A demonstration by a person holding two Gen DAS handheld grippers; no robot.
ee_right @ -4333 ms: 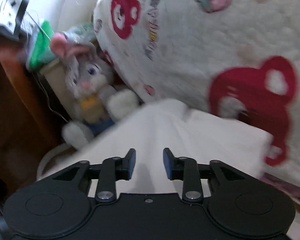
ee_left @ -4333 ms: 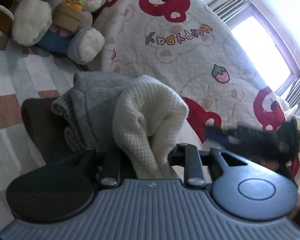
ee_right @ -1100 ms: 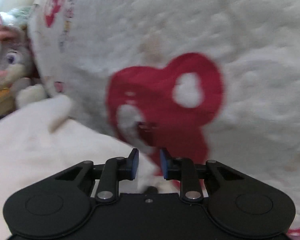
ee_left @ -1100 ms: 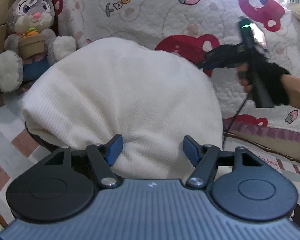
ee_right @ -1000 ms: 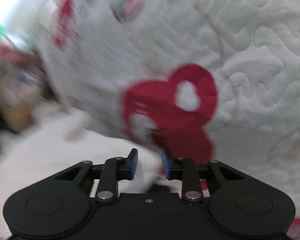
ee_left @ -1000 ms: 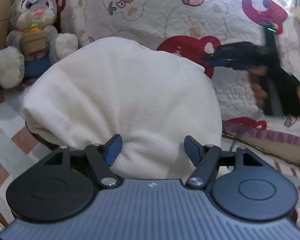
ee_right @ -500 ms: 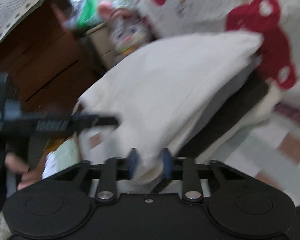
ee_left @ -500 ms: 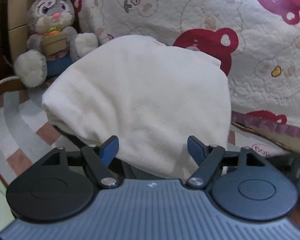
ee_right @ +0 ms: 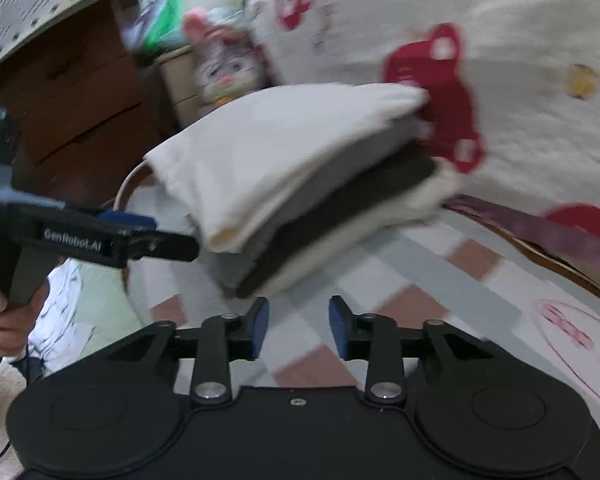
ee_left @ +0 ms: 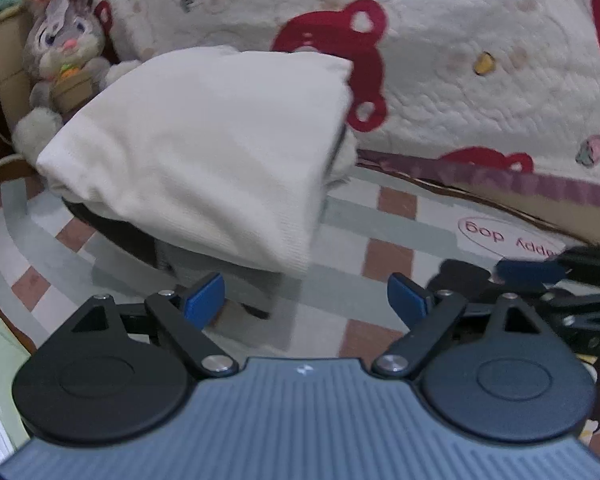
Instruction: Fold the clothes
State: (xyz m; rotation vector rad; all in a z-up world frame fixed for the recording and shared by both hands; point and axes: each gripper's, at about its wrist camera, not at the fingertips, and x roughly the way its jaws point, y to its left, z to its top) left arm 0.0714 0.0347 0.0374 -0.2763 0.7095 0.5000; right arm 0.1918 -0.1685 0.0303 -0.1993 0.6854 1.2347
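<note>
Folded cream sweater (ee_left: 204,148) sits on top of a stack w/ a grey garment (ee_right: 244,256), a dark one (ee_right: 340,216) and another cream layer (ee_right: 380,220) below, all on a checked rug (ee_left: 384,236) just in front of a bear-print quilt (ee_left: 460,60); plush bunny (ee_left: 60,52) is behind the stack at left. Left tool (ee_left: 306,298) is spread wide, empty, near the stack's front edge and not touching it. Right tool (ee_right: 294,326) is narrower but parted, holding nothing, low over the rug just in front of the stack; a hand (ee_right: 0,320) grips the left tool's handle at the left of the right wrist view.
</note>
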